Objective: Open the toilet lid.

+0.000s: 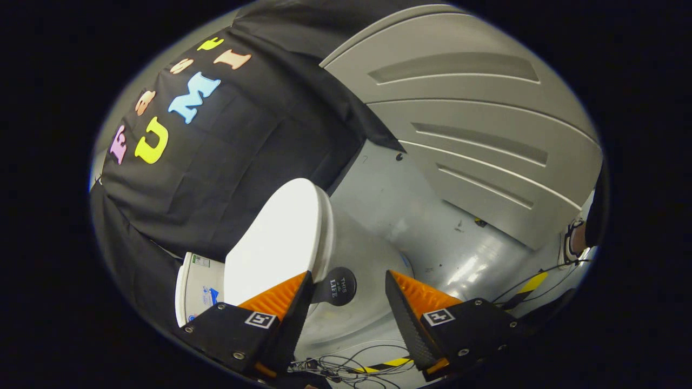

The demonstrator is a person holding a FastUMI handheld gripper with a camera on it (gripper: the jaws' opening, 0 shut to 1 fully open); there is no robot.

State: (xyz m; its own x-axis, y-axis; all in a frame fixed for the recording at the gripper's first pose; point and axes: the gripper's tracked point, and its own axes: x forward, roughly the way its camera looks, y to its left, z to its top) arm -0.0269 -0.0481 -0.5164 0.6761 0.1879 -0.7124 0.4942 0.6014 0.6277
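The tongs (346,302) are standing wide open, gripping nothing; the toilet lid (273,243) is lying just ahead of one finger, which looks close to its front rim, though contact is unclear. Judging by this, the approach is ending and the lid is not yet raised. The next move is calling for getting a finger under that rim and lifting.

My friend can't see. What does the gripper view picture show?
The gripper is open, its fingers spread on either side of a white toilet's front edge, gripping nothing. The toilet lid looks closed. Grey floor and cables lie beyond.
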